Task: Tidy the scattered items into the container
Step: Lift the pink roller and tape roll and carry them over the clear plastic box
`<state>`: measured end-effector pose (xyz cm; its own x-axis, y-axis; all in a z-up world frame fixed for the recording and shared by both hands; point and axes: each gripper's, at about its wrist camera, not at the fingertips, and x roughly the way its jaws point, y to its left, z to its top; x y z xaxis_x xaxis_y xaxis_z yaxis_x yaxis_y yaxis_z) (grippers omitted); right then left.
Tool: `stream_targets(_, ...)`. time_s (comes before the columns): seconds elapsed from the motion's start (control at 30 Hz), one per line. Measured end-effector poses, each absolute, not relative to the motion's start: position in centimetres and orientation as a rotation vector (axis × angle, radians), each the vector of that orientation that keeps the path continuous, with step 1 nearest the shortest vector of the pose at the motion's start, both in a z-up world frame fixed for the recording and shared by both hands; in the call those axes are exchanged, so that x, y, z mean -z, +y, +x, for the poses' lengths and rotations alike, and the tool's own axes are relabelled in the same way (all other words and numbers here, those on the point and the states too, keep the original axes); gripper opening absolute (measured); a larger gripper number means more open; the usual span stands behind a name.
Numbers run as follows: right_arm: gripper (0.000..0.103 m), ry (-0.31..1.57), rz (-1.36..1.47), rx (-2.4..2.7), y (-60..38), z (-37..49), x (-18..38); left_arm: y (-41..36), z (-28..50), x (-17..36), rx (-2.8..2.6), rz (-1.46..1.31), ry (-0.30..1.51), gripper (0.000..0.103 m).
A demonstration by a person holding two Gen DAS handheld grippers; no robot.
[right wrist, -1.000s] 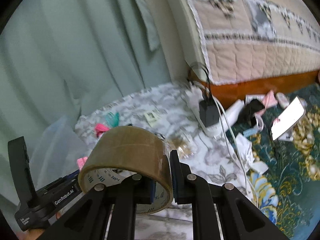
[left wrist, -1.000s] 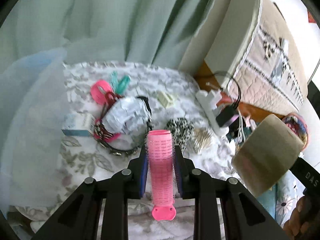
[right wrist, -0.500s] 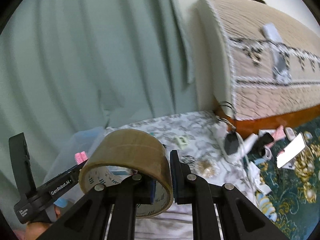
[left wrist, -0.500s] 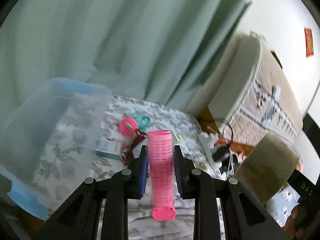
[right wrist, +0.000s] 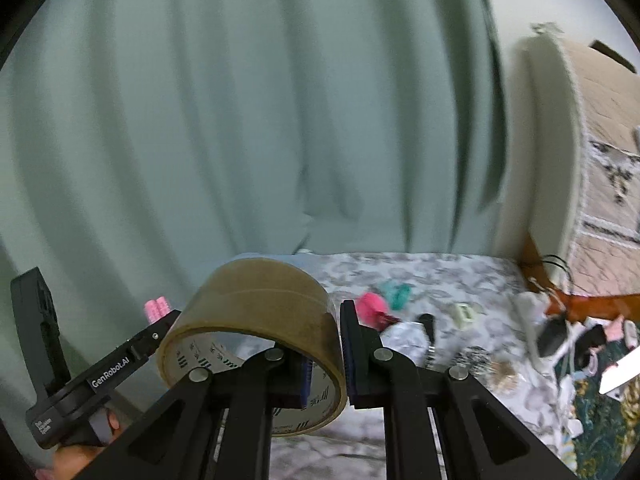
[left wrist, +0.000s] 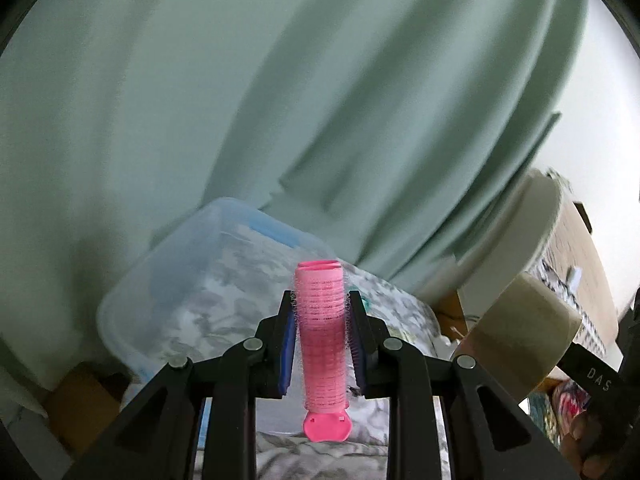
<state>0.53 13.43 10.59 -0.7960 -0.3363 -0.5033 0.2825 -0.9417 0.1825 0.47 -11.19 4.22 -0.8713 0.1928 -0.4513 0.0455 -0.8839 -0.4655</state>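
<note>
Gripping bristly pink roller (left wrist: 322, 328) — cyl.

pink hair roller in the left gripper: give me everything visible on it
The pink hair roller is a ribbed plastic cylinder wrapped in fine bristly mesh, hollow at its far end, with a flat pink tab at the near end. It stands lengthwise between the fingers of the left gripper, whose blue pads press its sides, its far end sticking out past the fingertips. It is held off the surface, in front of the clear plastic container.
</note>
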Motion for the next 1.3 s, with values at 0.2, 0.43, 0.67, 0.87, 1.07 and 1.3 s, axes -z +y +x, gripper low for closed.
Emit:
stream_targets(0.2,0.014,-0.1,0.789,2.633,10.4,-0.7,-10.7,-13.6,0.9,-4.0,-2.91,-0.742,-0.807,0.025)
stream_targets(0.43,0.014,-0.033,0.849,2.59,7.5,-2.5,-9.8,-15.2,0.0,-2.7,-2.895,-0.784,-0.867,0.025)
stream_targets(0.67,0.014,0.004,0.923,2.548,5.0,-4.1,-7.5,-16.7,-1.4,-0.6,-2.862,-0.849,-0.902,0.025)
stream_targets(0.87,0.014,0.032,1.006,2.524,3.8,-6.1,-5.4,-18.0,-2.8,1.3,-2.832,-0.919,-0.96,0.025)
stream_targets(1.07,0.014,0.036,1.05,2.503,2.8,-7.9,-4.4,-18.7,-3.6,1.8,-2.823,-0.943,-0.975,0.025)
stream_targets(1.3,0.014,0.056,1.097,2.473,1.4,-9.7,-3.4,-20.2,-4.4,2.2,-2.825,-0.966,-1.0,0.025)
